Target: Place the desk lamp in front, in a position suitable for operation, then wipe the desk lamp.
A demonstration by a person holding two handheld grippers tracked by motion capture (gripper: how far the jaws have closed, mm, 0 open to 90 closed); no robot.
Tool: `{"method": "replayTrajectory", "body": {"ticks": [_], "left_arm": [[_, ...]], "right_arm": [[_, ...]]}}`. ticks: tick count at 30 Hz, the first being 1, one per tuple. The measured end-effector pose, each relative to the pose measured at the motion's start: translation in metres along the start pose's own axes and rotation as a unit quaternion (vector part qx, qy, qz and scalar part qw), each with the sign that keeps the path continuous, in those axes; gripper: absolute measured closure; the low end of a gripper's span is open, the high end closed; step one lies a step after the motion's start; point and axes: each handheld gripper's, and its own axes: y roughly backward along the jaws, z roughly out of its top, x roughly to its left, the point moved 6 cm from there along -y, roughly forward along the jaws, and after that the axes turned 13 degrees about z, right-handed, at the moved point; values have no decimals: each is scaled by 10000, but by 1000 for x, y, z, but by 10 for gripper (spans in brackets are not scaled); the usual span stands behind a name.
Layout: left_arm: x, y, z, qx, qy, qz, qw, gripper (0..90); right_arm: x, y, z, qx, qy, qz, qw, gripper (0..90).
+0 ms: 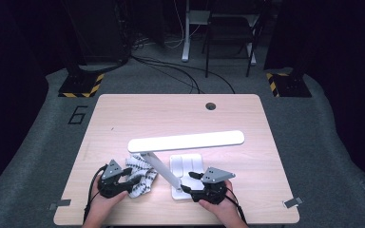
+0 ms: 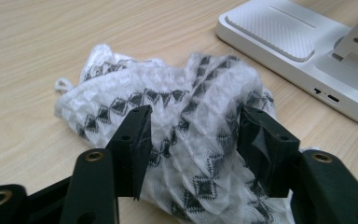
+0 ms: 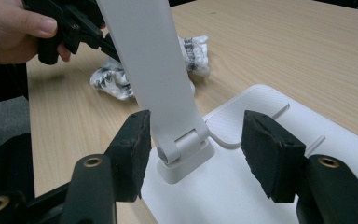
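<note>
Light wooden table [image 1: 123, 118], rounded corners, cable hole near far edge. White folding desk lamp [image 1: 186, 138] stands toward the near edge, flat base, arm hinged, head bar level above. Crumpled white cloth with black diamond pattern [image 1: 140, 173] lies just left of the lamp base, near the near edge.

Left tool [image 2: 193, 140]: jaws apart, straddling the cloth, pads not clearly pressing. Right tool [image 3: 193, 140]: jaws apart either side of the lamp's hinge foot, not touching.

Step looks like pre-grasp: cloth to be pinched, lamp steadied. Next move needs the left to close on a fold.

No readable writing on these; "6" marked on the floor [image 1: 78, 115].
</note>
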Motion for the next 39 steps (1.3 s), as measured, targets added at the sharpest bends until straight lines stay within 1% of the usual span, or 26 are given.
{"method": "replayTrajectory", "body": {"ticks": [1, 2, 4, 6, 7, 8, 9, 11, 12, 13, 14, 15, 17, 18, 19, 22, 24, 25, 26, 30, 31, 32, 34, 35, 36, 39], "left_arm": [[-1, -1, 0, 40, -82, -88, 9999, 450], [-4, -2, -1, 93, -93, -130, 9998, 449], [-7, -5, -1, 161, -244, -134, 9995, 442], [-10, -9, -1, 211, -278, -152, 9993, 431], [-10, -10, -2, 244, -312, -139, 9991, 422], [-11, -12, -3, 308, -331, -153, 9989, 415], [-12, -13, -4, 344, -327, -229, 9986, 395], [-13, -14, -5, 374, -370, -294, 9982, 379], [-13, -15, -6, 381, -378, -274, 9982, 374], [-13, -15, -6, 429, -366, -314, 9979, 366], [-13, -17, -6, 407, -347, -291, 9981, 363], [-13, -17, -7, 454, -354, -330, 9978, 363], [-13, -18, -7, 467, -349, -334, 9977, 360], [-14, -18, -8, 459, -338, -320, 9979, 360], [-15, -18, -8, 443, -382, -285, 9979, 359], [-19, -20, -10, 409, -636, -174, 9970, 356], [-20, -20, -10, 416, -691, -163, 9966, 344], [-20, -20, -10, 424, -780, -119, 9960, 342], [-20, -20, -10, 451, -756, -116, 9961, 342], [-20, -21, -11, 459, -781, -116, 9958, 344], [-21, -21, -11, 451, -763, -108, 9960, 344], [-21, -22, -11, 445, -793, -79, 9958, 345], [-22, -22, -11, 448, -797, -66, 9958, 348], [-22, -22, -11, 449, -798, -61, 9958, 355], [-22, -22, -11, 455, -803, -71, 9957, 363], [-21, -23, -11, 439, -800, -30, 9958, 400]], "right_arm": [[0, 1, 0, -14, -43, 5, 10000, 423], [0, 1, 0, -44, -40, 22, 10000, 425], [0, 3, 0, -64, -63, -8, 10000, 425], [-1, 3, 0, -54, -18, -14, 10000, 425], [-1, 4, -1, -27, -74, -33, 10000, 424], [-1, 4, -1, -28, -68, -35, 10000, 424], [-1, 5, -1, -48, -61, -49, 10000, 423], [0, 5, 0, -58, -70, -41, 10000, 422], [-1, 5, -1, -46, -50, -42, 10000, 421], [-1, 5, -2, -39, -88, -38, 9999, 422], [-2, 5, -2, -36, -35, -27, 10000, 421], [-2, 5, -3, -11, -58, -21, 10000, 422], [-1, 5, -3, -8, -50, -1, 10000, 423], [-1, 5, -3, -19, -49, 9, 10000, 424], [0, 4, -3, -26, -59, 29, 10000, 430], [1, 1, -4, 47, -47, 162, 9998, 455], [3, -2, -5, 178, 2, 239, 9996, 454], [4, -3, -6, 212, -2, 252, 9995, 452], [4, -4, -6, 241, 21, 259, 9994, 448], [6, -11, -9, 433, 30, 335, 9985, 408], [7, -12, -10, 468, 3, 321, 9984, 401], [6, -14, -9, 473, 71, 330, 9983, 396], [6, -16, -9, 479, 24, 350, 9982, 388], [5, -18, -9, 464, 49, 289, 9985, 387], [4, -19, -9, 474, 38, 343, 9983, 386], [1, -25, -8, 505, 15, 349, 9981, 386]]}}
